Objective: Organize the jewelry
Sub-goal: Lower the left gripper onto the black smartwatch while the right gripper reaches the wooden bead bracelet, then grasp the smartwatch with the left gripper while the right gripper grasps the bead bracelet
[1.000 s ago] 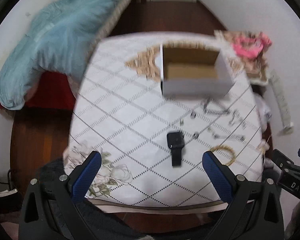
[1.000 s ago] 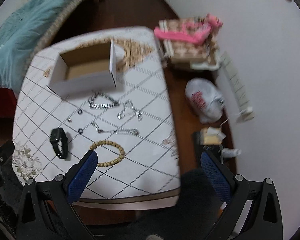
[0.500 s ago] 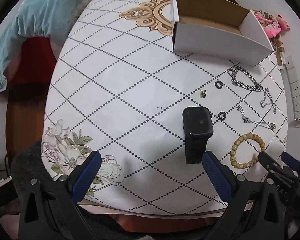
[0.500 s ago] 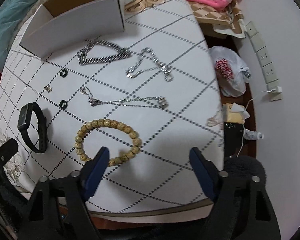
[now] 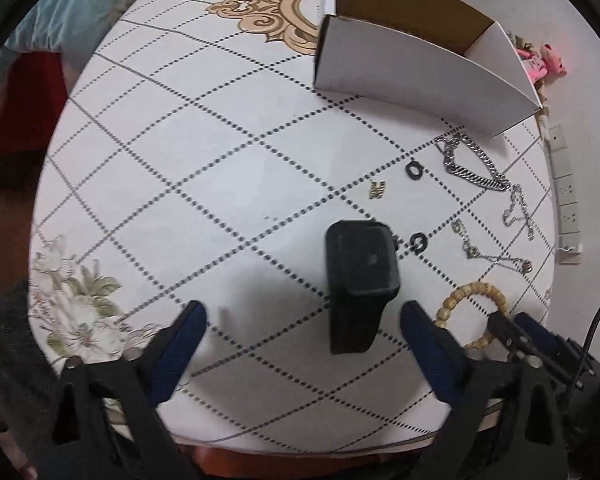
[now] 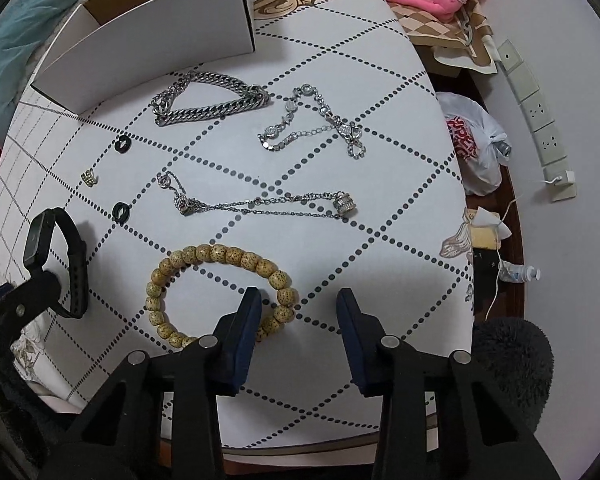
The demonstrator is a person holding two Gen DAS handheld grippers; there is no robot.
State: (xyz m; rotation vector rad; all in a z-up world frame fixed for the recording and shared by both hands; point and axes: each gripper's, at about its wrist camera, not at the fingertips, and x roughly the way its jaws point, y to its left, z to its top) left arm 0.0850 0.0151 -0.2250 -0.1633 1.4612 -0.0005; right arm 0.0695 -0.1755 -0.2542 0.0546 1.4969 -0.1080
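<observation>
Your right gripper [image 6: 298, 308] hangs low over the near edge of the table [image 6: 400, 184], jaws partly spread, straddling the near right side of the wooden bead bracelet [image 6: 220, 284]; whether either finger touches a bead, I cannot tell. Your left gripper [image 5: 302, 322] has its jaws spread wide, with the black smartwatch [image 5: 360, 276] lying between and just beyond its fingertips. Past the bracelet lie a thin pendant chain [image 6: 260, 202], two small black rings [image 6: 121, 212], a tiny gold ring [image 6: 89, 178], a crystal bracelet [image 6: 312, 124] and a heavy curb-link chain [image 6: 208, 100]. Farthest stands the open white cardboard box [image 6: 148, 40].
</observation>
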